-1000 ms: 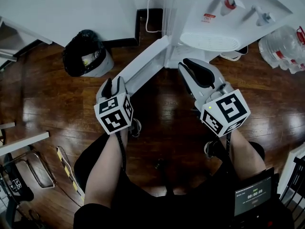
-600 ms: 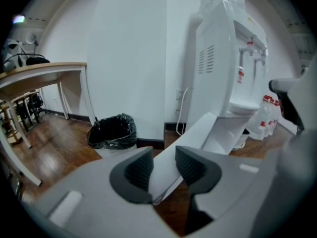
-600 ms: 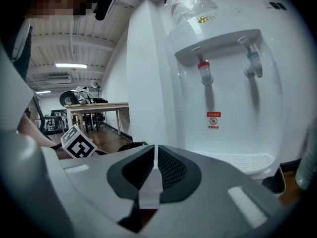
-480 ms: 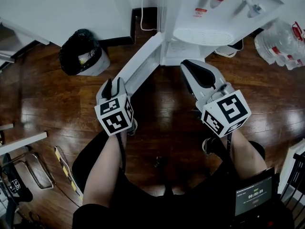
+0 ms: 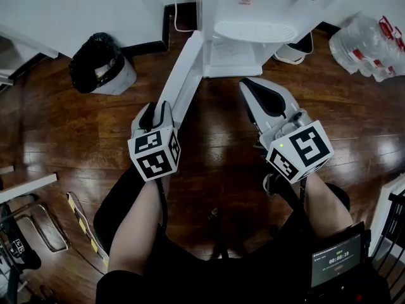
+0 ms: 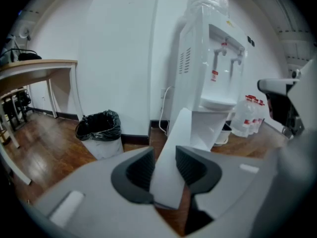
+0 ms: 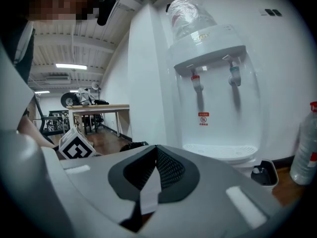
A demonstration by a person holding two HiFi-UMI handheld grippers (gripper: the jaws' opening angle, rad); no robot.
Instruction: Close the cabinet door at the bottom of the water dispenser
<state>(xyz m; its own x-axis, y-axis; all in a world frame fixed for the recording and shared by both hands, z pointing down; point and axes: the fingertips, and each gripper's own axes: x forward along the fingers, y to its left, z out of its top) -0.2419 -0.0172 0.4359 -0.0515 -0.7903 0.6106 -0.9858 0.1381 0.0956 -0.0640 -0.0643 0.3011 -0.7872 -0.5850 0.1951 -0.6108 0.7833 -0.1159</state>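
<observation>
A white water dispenser [image 5: 253, 30] stands against the wall. Its bottom cabinet door [image 5: 183, 75] hangs open, swung out to the left of the open cabinet [image 5: 231, 59]. My left gripper [image 5: 154, 114] is shut on the door's free edge. In the left gripper view the white door panel [image 6: 173, 148] sits between the dark pads [image 6: 141, 170], with the dispenser [image 6: 213, 83] behind. My right gripper [image 5: 259, 94] hovers in front of the cabinet, to the right of the door, shut on nothing. In the right gripper view its jaws [image 7: 156, 170] meet, and they face the dispenser's taps [image 7: 213, 83].
A bin with a black bag [image 5: 98, 62] stands left of the door by the wall. Packed water bottles [image 5: 370, 49] lie at the right, and a small bucket [image 5: 294, 49] stands beside the dispenser. A desk [image 6: 39, 68] is at the far left. The floor is dark wood.
The door has swung toward the dispenser, with my left gripper following its edge forward. The dispenser now sits more centrally in the head view. The right gripper has moved slightly forward.
</observation>
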